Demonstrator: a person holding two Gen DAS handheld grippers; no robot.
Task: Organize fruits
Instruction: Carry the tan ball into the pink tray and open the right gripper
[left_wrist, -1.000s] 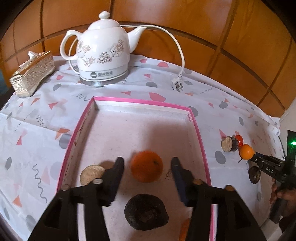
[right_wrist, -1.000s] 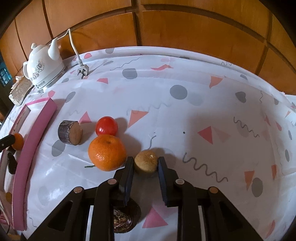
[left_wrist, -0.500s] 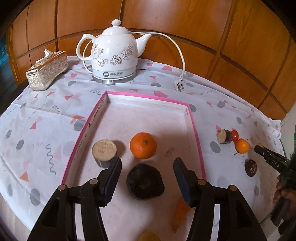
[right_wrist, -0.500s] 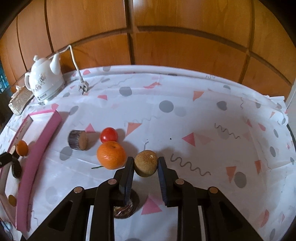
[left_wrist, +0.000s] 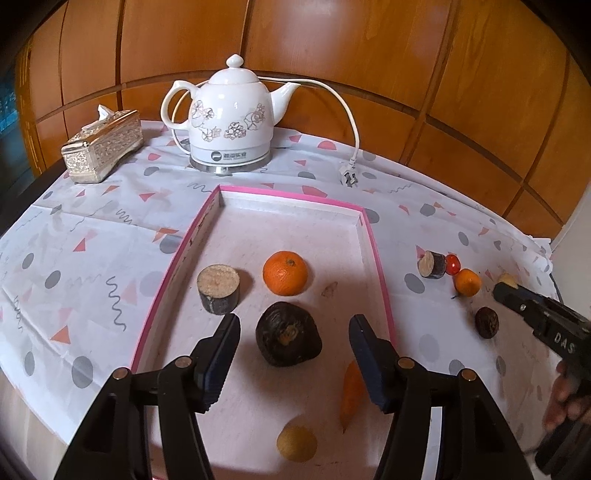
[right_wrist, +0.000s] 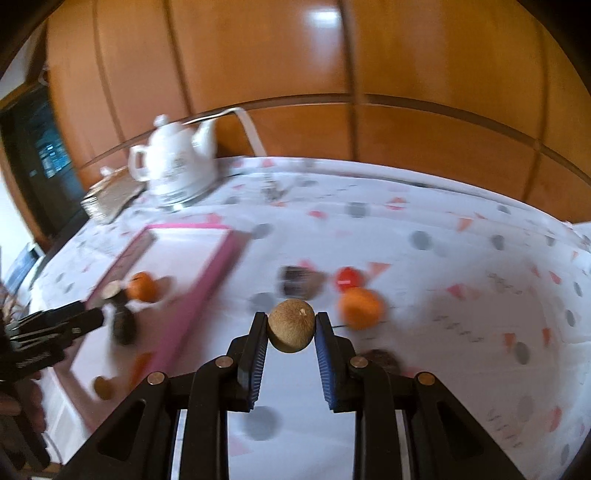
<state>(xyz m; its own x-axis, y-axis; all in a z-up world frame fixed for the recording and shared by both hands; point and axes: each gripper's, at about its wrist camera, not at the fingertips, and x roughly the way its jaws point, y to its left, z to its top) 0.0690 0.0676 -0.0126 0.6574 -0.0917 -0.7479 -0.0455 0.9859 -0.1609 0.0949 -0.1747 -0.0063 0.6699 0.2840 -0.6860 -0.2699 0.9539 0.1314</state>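
Observation:
A pink-rimmed tray (left_wrist: 376, 254) holds an orange (left_wrist: 285, 272), a brown cut cylinder (left_wrist: 218, 289), a dark round fruit (left_wrist: 287, 334), an orange slice (left_wrist: 352, 391) and a small tan fruit (left_wrist: 296, 443). My left gripper (left_wrist: 294, 350) is open and empty above the tray's near part. My right gripper (right_wrist: 291, 326) is shut on a small brown round fruit (right_wrist: 291, 325) and holds it above the cloth; it shows at the right in the left wrist view (left_wrist: 504, 286). On the cloth lie an orange (right_wrist: 359, 308), a red tomato (right_wrist: 349, 277), a brown cylinder (right_wrist: 301, 282) and a dark fruit (left_wrist: 487, 322).
A white kettle (left_wrist: 231, 122) with its cord and plug (left_wrist: 349, 179) stands behind the tray. A gold tissue box (left_wrist: 103, 146) sits at the back left. Wooden panelling runs behind the table. The table's front edge is near at the lower left.
My right gripper has lifted the small brown fruit off the cloth and swung left toward the tray. My left gripper has drawn back and up from the orange in the tray.

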